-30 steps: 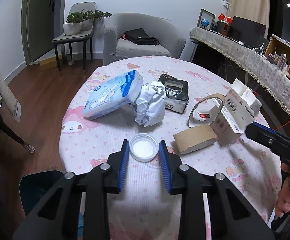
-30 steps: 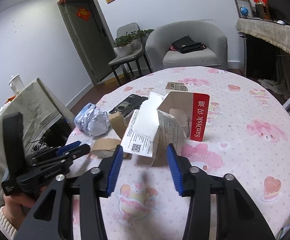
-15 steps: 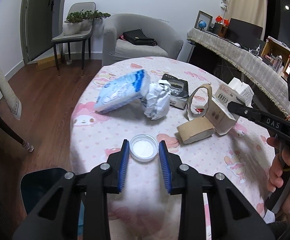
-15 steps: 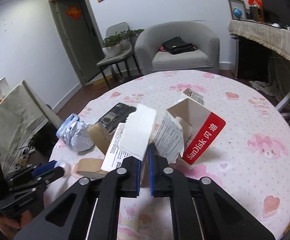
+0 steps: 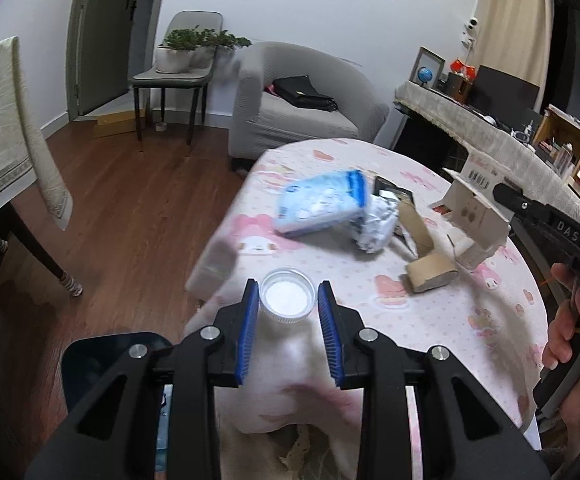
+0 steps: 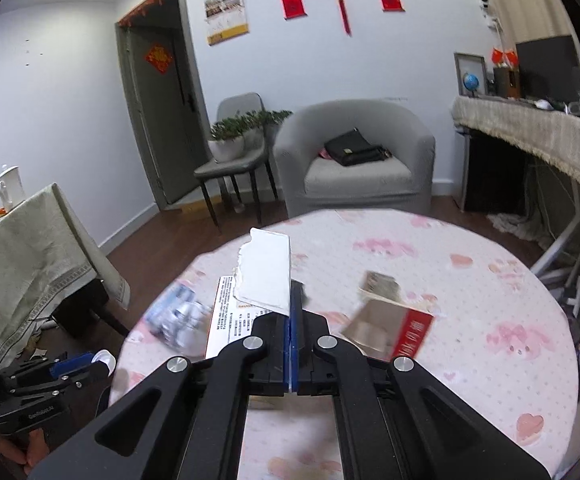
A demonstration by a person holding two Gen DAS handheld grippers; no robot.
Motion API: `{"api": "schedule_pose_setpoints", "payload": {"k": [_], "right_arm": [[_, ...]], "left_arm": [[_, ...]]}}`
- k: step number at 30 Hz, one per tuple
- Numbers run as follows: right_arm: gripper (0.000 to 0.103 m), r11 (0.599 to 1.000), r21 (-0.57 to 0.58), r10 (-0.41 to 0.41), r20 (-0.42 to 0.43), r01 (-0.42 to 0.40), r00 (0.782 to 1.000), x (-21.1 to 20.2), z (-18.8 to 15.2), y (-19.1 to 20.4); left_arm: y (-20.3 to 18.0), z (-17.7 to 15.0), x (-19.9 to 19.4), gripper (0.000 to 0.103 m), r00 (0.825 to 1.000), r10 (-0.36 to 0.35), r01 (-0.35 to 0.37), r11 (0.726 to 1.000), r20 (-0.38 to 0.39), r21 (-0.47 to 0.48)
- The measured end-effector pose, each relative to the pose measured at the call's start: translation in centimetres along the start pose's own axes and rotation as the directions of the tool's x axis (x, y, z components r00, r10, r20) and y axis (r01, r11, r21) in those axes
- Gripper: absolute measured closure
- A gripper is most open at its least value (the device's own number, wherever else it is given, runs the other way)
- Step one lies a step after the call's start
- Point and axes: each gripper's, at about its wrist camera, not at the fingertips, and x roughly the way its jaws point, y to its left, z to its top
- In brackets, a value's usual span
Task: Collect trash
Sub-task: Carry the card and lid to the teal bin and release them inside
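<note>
1. Left wrist view: the left gripper (image 5: pixel 287 312) grips a small white lid (image 5: pixel 287 297) between its blue pads. A second ago the lid sat low over the table (image 5: pixel 430 320); now it is raised near the table's edge, above the dark bin (image 5: pixel 101 360) on the floor. I judge a drop into that bin is next.
2. Same view: the blue packet (image 5: pixel 322 208), crumpled foil (image 5: pixel 376 226) and cardboard scraps (image 5: pixel 430 276) lie where they were. The torn box (image 5: pixel 476 216), which stood on the table a second ago, now hangs off it from the right gripper.
3. Right wrist view: the right gripper (image 6: pixel 293 312), wide open around the torn box (image 6: pixel 265 276) a second ago, is now closed tight on the box's white flap. The box is lifted and tilted, its red side (image 6: pixel 410 336) blurred.
4. So both pieces are picked up; the rest of the trash waits on the table.
</note>
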Motion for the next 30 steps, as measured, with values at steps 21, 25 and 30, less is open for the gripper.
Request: {"api": "schedule_pose_setpoints", "payload": {"k": [21, 25, 30], "right_arm": [[0.103, 0.979, -0.1, 0.181, 0.036, -0.177, 0.983, 1.2, -0.2, 11.0], [0.103, 0.969, -0.123, 0.218, 0.001, -0.216, 0.976, 2.1, -0.9, 13.9], [0.103, 0.956, -0.144, 0.249, -0.055, -0.255, 0.967, 3.4, -1.9, 16.9]], "left_arm": [[10.0, -2.2, -3.6, 0.071, 0.99, 0.141, -0.141, 0.986, -0.012, -0.089], [12.1, -3.5, -3.5, 0.071, 0.983, 0.173, -0.178, 0.978, -0.056, -0.108], [14.5, -5.0, -3.4, 0.071, 0.976, 0.193, -0.205, 0.97, -0.096, -0.131]]}}
